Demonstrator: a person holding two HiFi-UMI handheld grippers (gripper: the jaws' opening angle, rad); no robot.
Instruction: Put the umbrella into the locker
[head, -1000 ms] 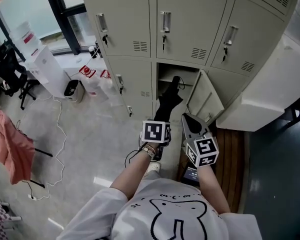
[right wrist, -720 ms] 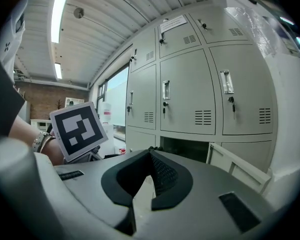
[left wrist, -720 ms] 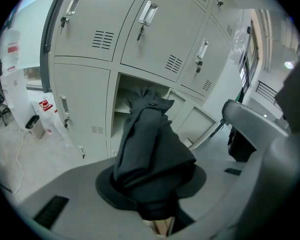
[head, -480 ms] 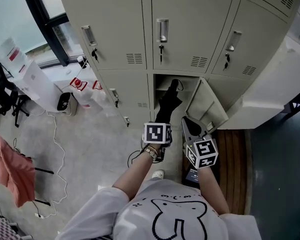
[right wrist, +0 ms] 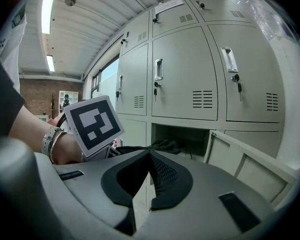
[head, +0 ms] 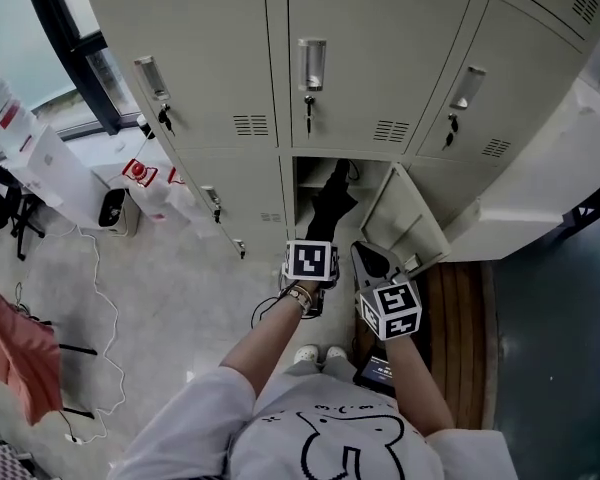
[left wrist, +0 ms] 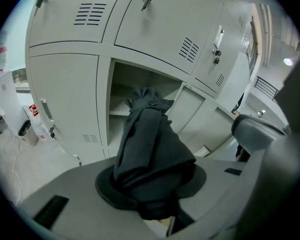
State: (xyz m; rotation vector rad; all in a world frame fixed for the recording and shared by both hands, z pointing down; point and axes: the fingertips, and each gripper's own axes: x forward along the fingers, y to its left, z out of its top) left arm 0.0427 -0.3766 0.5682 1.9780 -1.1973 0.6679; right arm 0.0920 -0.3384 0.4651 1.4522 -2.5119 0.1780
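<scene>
Head view: we stand before a bank of grey lockers, both tools held out toward the open compartment [head: 312, 171] in the lower row, its door [head: 402, 218] swung out to the right. Our left gripper [left wrist: 152, 181] is clamped on the folded black umbrella [head: 332, 204], the pads pressing its bundled fabric from both sides. The umbrella points away from us, and its far end sits at the mouth of the open compartment; how far in it goes we cannot tell. Our right gripper [right wrist: 150, 156] is just beside the left one, in front of the open door, its jaws closed tip to tip with nothing between them. Keys [head: 306, 102] hang in the locks of the shut doors above.
</scene>
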